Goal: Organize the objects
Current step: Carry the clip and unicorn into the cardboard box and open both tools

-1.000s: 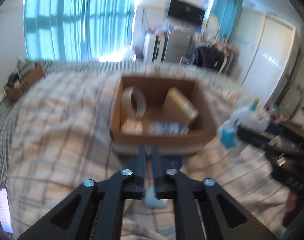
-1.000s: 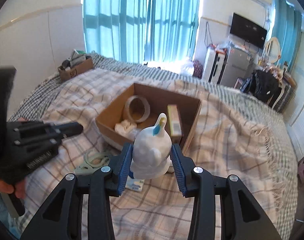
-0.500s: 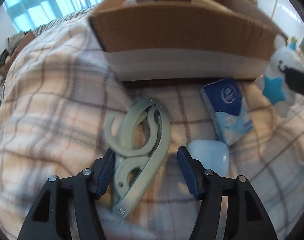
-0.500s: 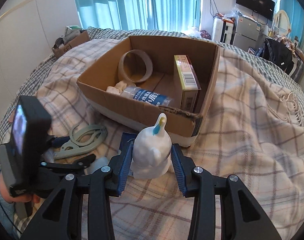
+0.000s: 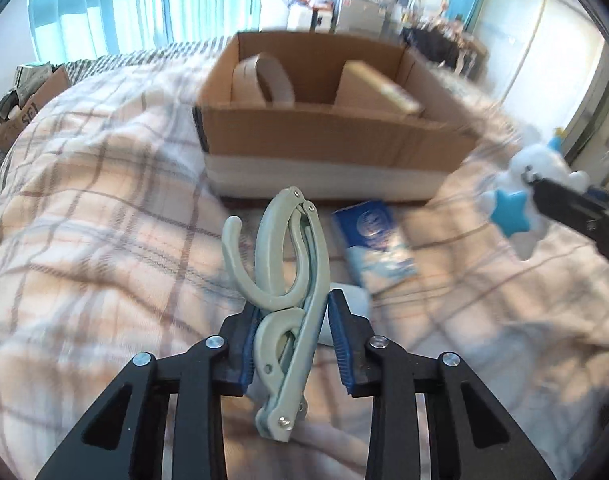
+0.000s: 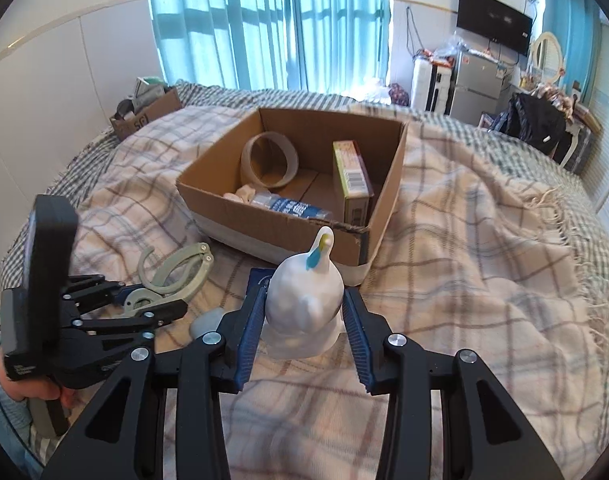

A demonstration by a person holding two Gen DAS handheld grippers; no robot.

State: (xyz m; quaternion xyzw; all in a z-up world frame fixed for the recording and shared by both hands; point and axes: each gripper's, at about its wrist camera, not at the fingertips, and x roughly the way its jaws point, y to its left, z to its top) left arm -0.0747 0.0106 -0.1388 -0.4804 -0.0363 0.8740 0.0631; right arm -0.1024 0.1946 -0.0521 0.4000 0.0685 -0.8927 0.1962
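Observation:
A pale green folding hanger [image 5: 272, 248] stands between the blue pads of my left gripper [image 5: 292, 320]. Its jaws are closing and both pads press on its lower half. From the right wrist view the hanger [image 6: 172, 276] sticks out ahead of the left gripper [image 6: 144, 300], just in front of the cardboard box [image 6: 272, 224]. My right gripper [image 6: 304, 312] is shut on a white plush toy [image 6: 304, 300] with a blue star [image 5: 510, 212], held upright near the box's front corner. The box [image 5: 336, 136] holds a tape roll [image 6: 268, 160], a yellow-green carton [image 6: 350, 176] and a blue-labelled pack [image 6: 292, 208].
A blue tissue pack [image 5: 372, 240] and a pale blue case [image 6: 208, 320] lie on the plaid blanket [image 6: 464, 260] in front of the box. A smaller cardboard box [image 6: 148, 110] of odds and ends sits at the bed's far left by the wall. A person's hand [image 6: 32, 392] holds the left gripper.
The left gripper dropped to the blanket, opened around the hanger, then closed on it and tipped it up. The right gripper sank a little, still holding the plush toy.

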